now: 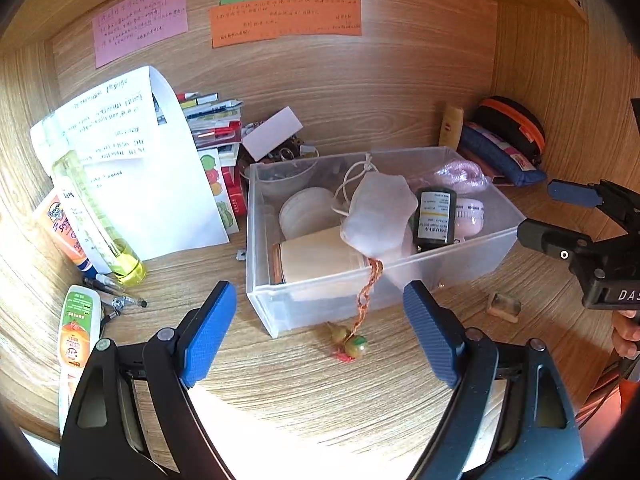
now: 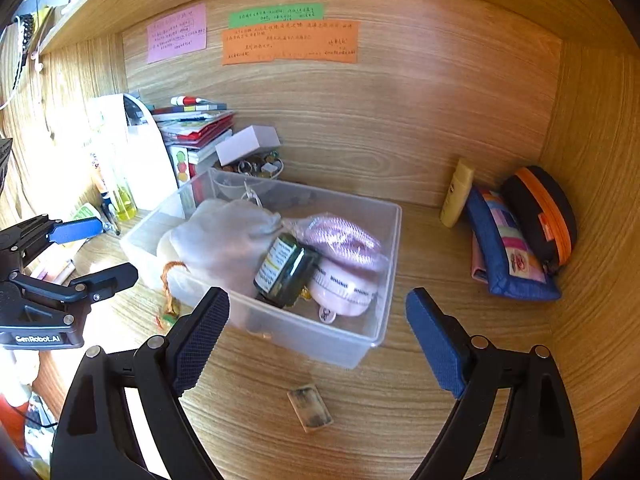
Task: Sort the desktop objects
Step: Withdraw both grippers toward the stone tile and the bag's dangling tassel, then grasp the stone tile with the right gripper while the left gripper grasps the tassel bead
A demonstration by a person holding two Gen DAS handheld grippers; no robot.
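Note:
A clear plastic bin [image 1: 280,312] [image 2: 372,344] sits mid-desk. It holds a white drawstring pouch [image 1: 380,216] [image 2: 228,236], a dark bottle [image 1: 436,218] [image 2: 286,270], a cream jar [image 1: 320,258], a pink knit item [image 2: 340,236] and a pink round case [image 2: 344,292]. An orange braided cord with green beads [image 1: 354,346] hangs over the bin's front wall onto the desk. My left gripper [image 1: 320,332] is open and empty just in front of the bin. My right gripper [image 2: 318,340] is open and empty at the bin's right corner. A small tan eraser-like block [image 2: 310,408] [image 1: 504,306] lies on the desk.
At left stand a white paper sheet [image 1: 132,168], a yellow bottle [image 1: 100,220], tubes [image 1: 78,332] and pens. Stacked books [image 2: 196,124] and a trinket bowl [image 2: 252,170] are behind the bin. A blue pouch [image 2: 508,252], black-orange case [image 2: 544,216] and cream tube [image 2: 456,196] sit at right.

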